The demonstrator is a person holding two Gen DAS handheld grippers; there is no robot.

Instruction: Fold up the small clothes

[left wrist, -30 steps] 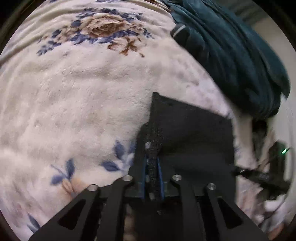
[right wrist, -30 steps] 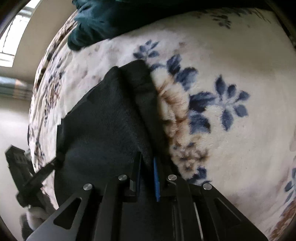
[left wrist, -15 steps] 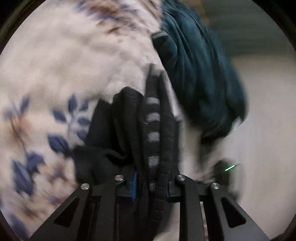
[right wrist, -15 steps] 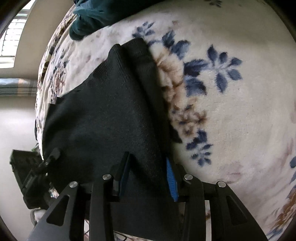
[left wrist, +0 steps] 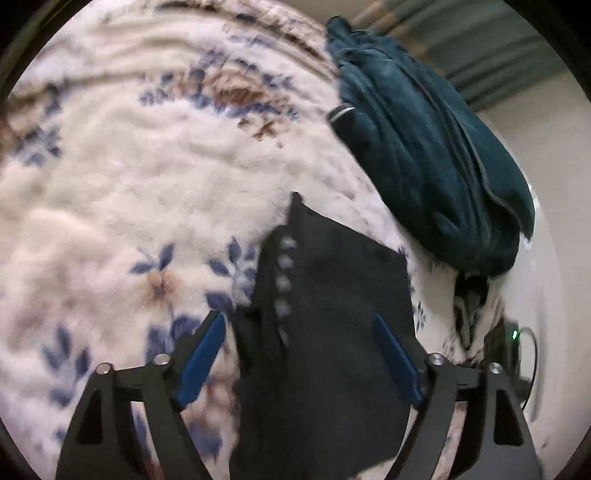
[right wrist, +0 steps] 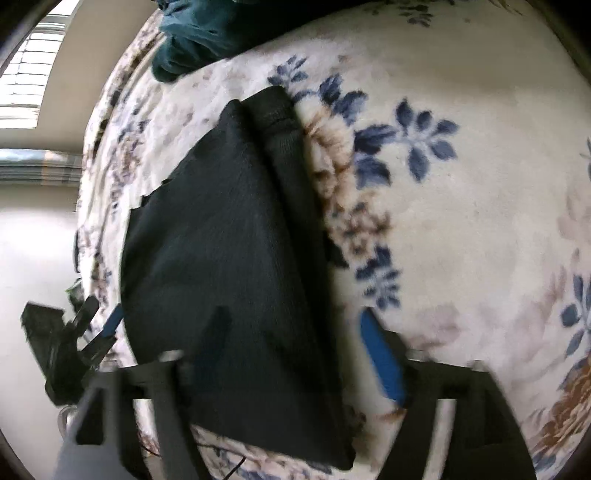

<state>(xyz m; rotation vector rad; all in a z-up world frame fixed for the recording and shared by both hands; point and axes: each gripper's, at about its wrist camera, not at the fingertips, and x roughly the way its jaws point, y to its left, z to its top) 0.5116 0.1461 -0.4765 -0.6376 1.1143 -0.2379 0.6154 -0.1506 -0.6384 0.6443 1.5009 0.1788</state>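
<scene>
Beneath both your grippers spreads one cream floral blanket (left wrist: 122,192) on a bed, with plenty of bare fleece to the left in the left wrist view and to the right in the right wrist view (right wrist: 480,221). One teal garment (left wrist: 424,155) is heaped along the blanket's far edge; in the right wrist view only its end shows, at the top (right wrist: 199,33). The single black garment (left wrist: 332,314) lies flat on the blanket near its edge, its thick seamed border (right wrist: 288,147) running along the side toward the open fleece. Only the left wrist view shows a row of pale dots on that border. Your left gripper (left wrist: 301,358) has its blue-padded fingers spread wide, straddling the cloth without gripping. Your right gripper (right wrist: 295,354) is likewise released, one finger over the cloth, the other (right wrist: 382,362) over bare blanket.
</scene>
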